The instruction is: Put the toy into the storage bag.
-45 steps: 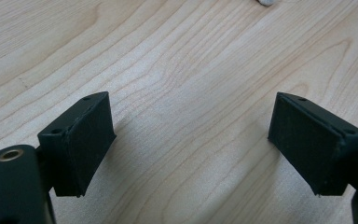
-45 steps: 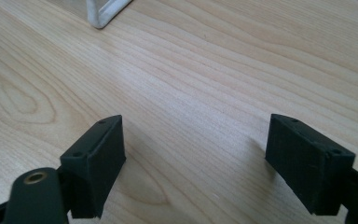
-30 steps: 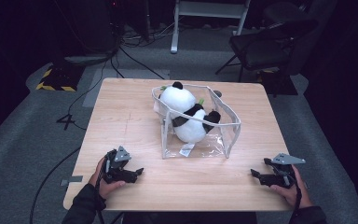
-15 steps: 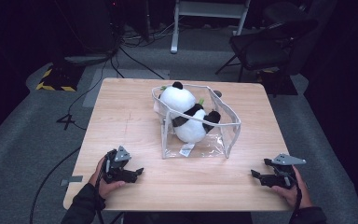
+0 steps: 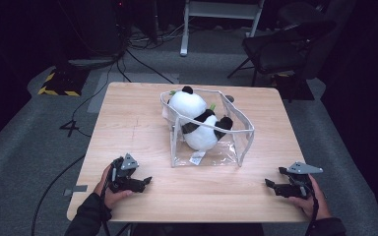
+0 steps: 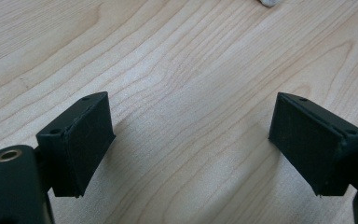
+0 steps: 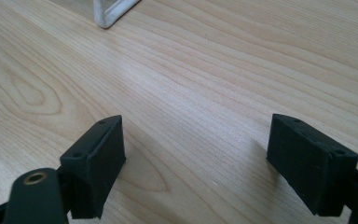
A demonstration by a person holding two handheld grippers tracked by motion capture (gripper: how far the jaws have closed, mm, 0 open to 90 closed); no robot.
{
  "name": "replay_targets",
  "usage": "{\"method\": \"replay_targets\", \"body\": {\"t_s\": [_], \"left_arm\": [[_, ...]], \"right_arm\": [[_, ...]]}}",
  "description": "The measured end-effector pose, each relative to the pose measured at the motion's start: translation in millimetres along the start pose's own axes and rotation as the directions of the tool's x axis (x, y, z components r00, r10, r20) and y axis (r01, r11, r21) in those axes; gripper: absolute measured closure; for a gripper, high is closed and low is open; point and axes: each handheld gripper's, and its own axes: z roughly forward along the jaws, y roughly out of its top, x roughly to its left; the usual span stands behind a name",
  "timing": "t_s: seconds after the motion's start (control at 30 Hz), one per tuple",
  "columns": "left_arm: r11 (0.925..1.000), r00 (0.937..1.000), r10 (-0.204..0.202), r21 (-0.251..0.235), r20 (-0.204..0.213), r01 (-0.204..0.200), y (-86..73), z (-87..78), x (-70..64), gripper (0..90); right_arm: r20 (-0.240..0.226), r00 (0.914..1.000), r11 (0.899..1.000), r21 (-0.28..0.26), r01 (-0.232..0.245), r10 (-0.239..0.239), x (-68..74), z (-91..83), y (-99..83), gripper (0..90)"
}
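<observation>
The left gripper (image 5: pixel 145 182) and right gripper (image 5: pixel 269 185) rest low at the near edge of the wooden table (image 5: pixel 128 118), jaws spread wide, grasping nothing. Between them, farther back, a plush panda (image 5: pixel 199 125) lies inside a clear zippered bag (image 5: pixel 241 142).

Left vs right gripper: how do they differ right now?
The left gripper sits at the table's near-left corner and points right; the right gripper sits at the near-right edge and points left. The right gripper's grey plate looks larger and flatter from the high view than the left's. A corner of the clear bag shows ahead of the right gripper; the left faces mostly bare wood. Both are open, empty and low over the table.
</observation>
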Motion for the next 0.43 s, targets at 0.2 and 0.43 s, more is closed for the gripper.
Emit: {"method": "replay_targets", "body": {"t_s": [0.2,0.43], "left_arm": [[1.0,1.0,0.005,0.004,0.0,-0.005,0.8,0.2,0.7,13.5],[1.0,1.0,0.002,0.0,0.0,-0.002,0.8,0.6,0.6,13.5]], "right_arm": [[-0.005,0.9999,1.0,0.005,0.01,-0.01,0.9,0.4,0.2,16.6],[-0.005,0.9999,1.0,0.005,0.01,-0.01,0.9,0.4,0.2,16.6]]}}
